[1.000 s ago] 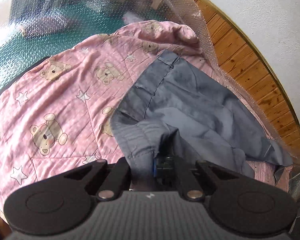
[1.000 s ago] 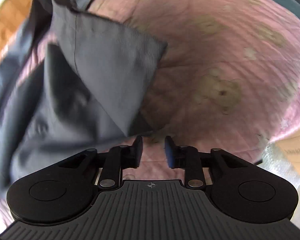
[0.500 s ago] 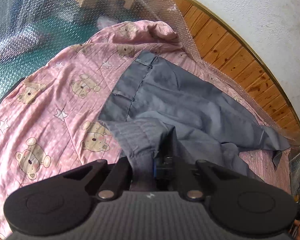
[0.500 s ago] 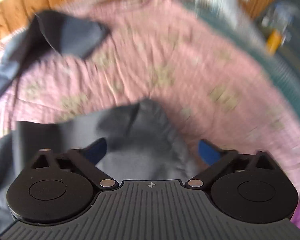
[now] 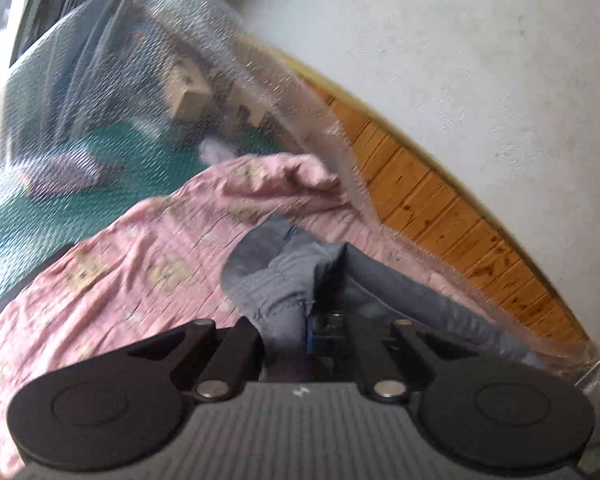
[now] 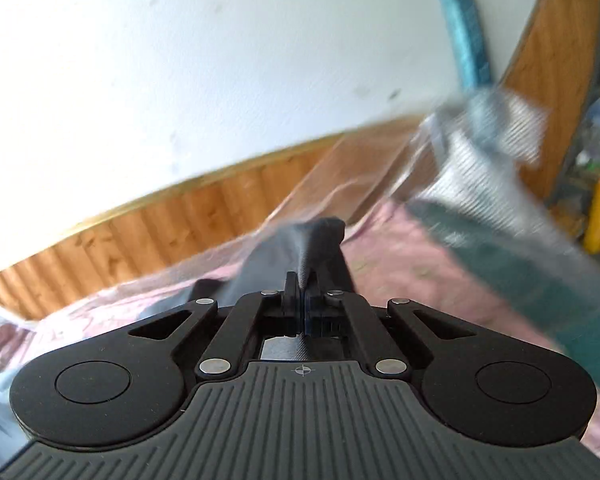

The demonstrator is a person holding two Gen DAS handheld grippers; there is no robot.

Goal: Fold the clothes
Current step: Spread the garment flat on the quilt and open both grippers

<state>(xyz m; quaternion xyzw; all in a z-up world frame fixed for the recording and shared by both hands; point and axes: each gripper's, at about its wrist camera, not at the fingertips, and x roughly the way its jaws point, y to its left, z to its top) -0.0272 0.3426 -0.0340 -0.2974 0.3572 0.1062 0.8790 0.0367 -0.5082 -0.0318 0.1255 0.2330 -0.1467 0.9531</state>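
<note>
The grey trousers (image 5: 284, 280) were pinched by both the left claw (image 5: 316, 320) and the right claw (image 6: 302, 292), probably to lift them off the pink bear-print quilt (image 5: 120, 280) for folding.

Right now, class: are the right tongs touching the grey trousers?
Touching. The right wrist view shows the right tongs shut on a fold of the grey trousers.

A pink bear-print quilt (image 5: 140, 264) covers the green surface (image 5: 60, 184), gray trousers (image 5: 284, 276) atop.
</note>
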